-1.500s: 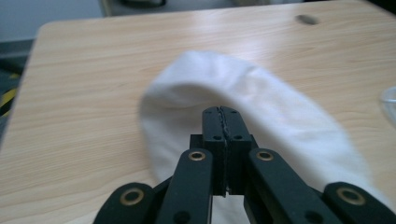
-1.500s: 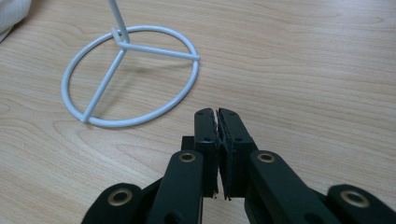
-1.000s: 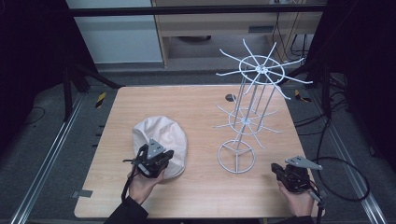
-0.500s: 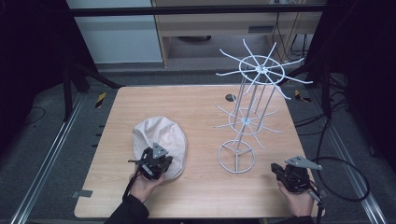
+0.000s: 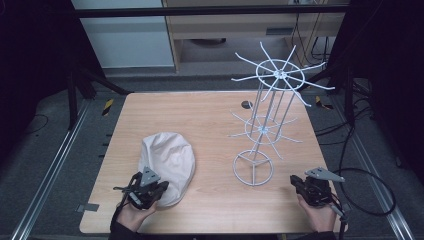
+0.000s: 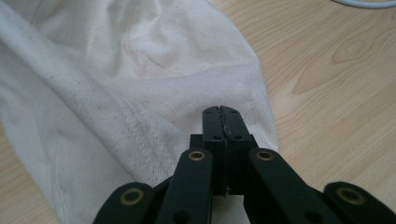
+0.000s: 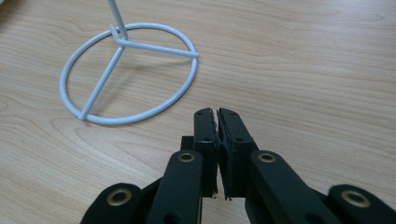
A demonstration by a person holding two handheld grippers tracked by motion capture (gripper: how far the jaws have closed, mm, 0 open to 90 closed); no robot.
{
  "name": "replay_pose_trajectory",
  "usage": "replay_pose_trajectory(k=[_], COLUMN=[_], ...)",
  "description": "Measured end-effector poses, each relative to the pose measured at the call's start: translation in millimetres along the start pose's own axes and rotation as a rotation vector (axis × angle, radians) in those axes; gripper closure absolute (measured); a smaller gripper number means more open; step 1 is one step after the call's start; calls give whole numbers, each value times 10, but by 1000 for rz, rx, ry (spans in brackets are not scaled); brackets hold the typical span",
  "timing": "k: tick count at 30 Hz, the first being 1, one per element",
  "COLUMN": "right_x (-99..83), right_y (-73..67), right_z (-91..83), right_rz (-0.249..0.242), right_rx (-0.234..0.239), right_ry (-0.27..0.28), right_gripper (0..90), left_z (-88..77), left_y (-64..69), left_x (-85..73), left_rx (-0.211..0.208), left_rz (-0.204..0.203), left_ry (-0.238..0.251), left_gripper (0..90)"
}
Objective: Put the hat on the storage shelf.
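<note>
A white cloth cap (image 5: 167, 160) lies crumpled on the wooden table (image 5: 200, 120), left of centre. My left gripper (image 5: 161, 186) is at the cap's near edge with its jaws shut. In the left gripper view the closed tips (image 6: 221, 110) sit just over the cap's seam (image 6: 140, 70), and no cloth shows between them. A white wire rack (image 5: 272, 100) stands on the right. Its base ring (image 5: 253, 167) rests on the table. My right gripper (image 5: 296, 181) is shut near the front right corner, and its tips (image 7: 217, 112) stay short of the ring (image 7: 126, 70).
A small dark hole (image 5: 247, 104) sits in the tabletop behind the rack. The rack's spokes spread wide above the right half of the table. A black cable (image 5: 370, 190) loops off the right edge. Bare wood lies between the cap and the ring.
My left gripper has slid back toward the table's front edge, from on top of the cap to its near rim. The right gripper has stayed put.
</note>
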State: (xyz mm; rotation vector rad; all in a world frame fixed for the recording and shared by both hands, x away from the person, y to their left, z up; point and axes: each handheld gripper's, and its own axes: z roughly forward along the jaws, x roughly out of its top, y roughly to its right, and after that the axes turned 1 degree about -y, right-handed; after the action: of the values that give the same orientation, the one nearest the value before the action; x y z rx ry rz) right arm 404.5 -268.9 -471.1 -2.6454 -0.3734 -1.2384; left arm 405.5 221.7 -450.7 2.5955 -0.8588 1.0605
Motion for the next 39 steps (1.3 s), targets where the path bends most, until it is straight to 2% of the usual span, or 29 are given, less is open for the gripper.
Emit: replay_pose_trajectory(k=[6, 12, 16, 17, 18, 19, 21, 22, 23, 24, 25, 30, 31, 32, 34, 35, 37, 39], right_x=[-4, -1, -4, -4, -4, -1, 0, 1, 1, 0, -1, 0, 0, -2, -2, -2, 1, 2], right_y=[7, 3, 14, 15, 15, 9, 8, 7, 7, 1, -1, 5, 5, 12, 16, 16, 20, 20], right_z=[-3, -5, -3, -3, -3, -8, -7, -1, -1, 7, 10, 8, 8, 10, 9, 9, 9, 11], right_rz=[-3, -4, -4, -3, -3, 2, 3, 2, 2, 6, 7, 6, 6, 11, 9, 9, 5, 5], right_rx=[0, 3, -4, -4, -4, 2, 3, 3, 3, 5, 5, 6, 6, 5, 7, 7, 8, 8], right_ry=[1, 2, 5, 6, 6, 6, 5, 3, 3, -2, -5, -4, -4, -5, -4, -4, -4, -6], right_gripper=[860, 858, 854, 852, 852, 846, 843, 837, 837, 832, 830, 819, 819, 813, 811, 811, 807, 806], left_z=[-144, -248, -434, -434, -471, -533, -554, -575, -575, -560, -540, -379, -379, -310, -244, -244, -159, -134], left_y=[-37, -54, -47, -47, -60, -111, -146, -227, -227, -317, -361, -522, -522, -548, -562, -562, -572, -579], left_x=[-142, -196, -111, -111, -84, -27, 0, 52, 52, 107, 134, 261, 261, 294, 315, 315, 334, 336], left_rx=[3, -5, 2, 2, 8, 32, 44, 68, 68, 98, 109, 142, 142, 151, 153, 153, 161, 164], left_rz=[-12, -29, -45, -45, -50, -68, -79, -107, -107, -132, -145, -192, -192, -201, -208, -208, -207, -209], left_ry=[1, 20, 104, 104, 124, 152, 162, 172, 172, 166, 163, 124, 124, 96, 75, 75, 32, 21], left_gripper=[900, 899, 863, 850, 850, 806, 769, 734, 709, 670, 644, 566, 545, 527, 510, 506, 499, 500])
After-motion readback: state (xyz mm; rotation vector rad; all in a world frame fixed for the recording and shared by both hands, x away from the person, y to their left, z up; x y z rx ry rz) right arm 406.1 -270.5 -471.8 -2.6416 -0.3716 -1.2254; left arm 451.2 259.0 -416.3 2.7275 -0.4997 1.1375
